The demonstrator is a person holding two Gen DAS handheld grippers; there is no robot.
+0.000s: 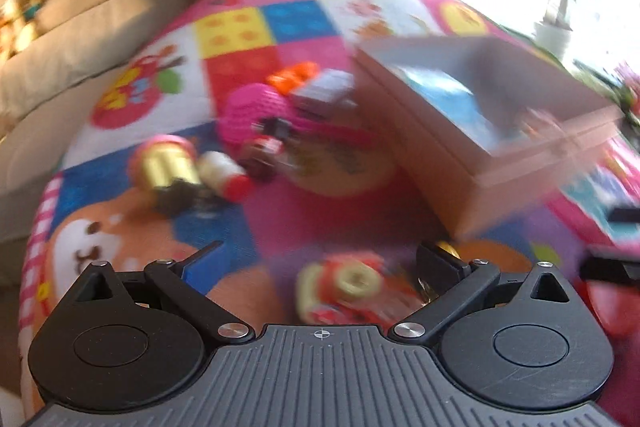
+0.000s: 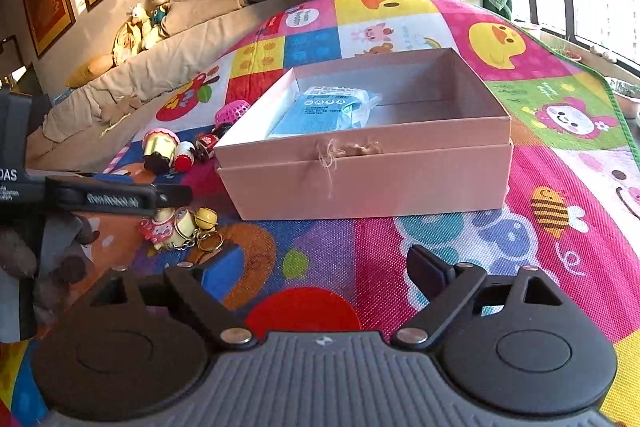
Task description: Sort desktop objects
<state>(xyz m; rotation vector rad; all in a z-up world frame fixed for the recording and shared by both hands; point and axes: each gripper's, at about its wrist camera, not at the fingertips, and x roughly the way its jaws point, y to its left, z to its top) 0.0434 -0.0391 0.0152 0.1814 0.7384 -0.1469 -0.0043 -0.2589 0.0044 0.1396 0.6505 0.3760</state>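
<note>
Left gripper [image 1: 320, 259]: jaws spread wide, nothing between the fingers. Left wrist view is motion-blurred. A keychain charm [image 1: 344, 287], pink-and-cream with a yellowish ring, lies on the mat directly under the gap, slightly toward the right finger. Gold bell [image 1: 448, 249] at 3 o'clock of the charm, touching or just behind the right fingertip; cannot tell which.

Right gripper [image 2: 324, 263]: jaws also spread wide, holding nothing. Only the play mat [image 2: 440, 239] shows between its fingers. In the right wrist view the left gripper's finger sits at 9 o'clock, directly above the same charm cluster [image 2: 176, 227].

Pink box [image 2: 372, 163], open top, sits on the mat at 12 o'clock of the right gripper and at 1–2 o'clock of the left. A frayed string knot [image 2: 332, 151] hangs at the front wall. Inside, against the left half: a blue packet [image 2: 316, 115] in clear wrap.

Loose items on the mat at 9–10 o'clock of the box, well apart from both grippers: cupcake toy [image 2: 160, 147] with gold base and pink top, lying tilted; small white-and-red bottle [image 2: 185, 155] touching it; a dark red-and-white trinket [image 2: 206, 143] just beside the box's corner; magenta mesh ball [image 2: 232, 111] behind that. Left wrist view adds an orange piece [image 1: 294, 75] and a pale blurred block [image 1: 324, 93] past the ball.

Sofa [image 2: 132, 87] with plush toys [image 2: 140, 27] beyond the mat at 10 o'clock.
</note>
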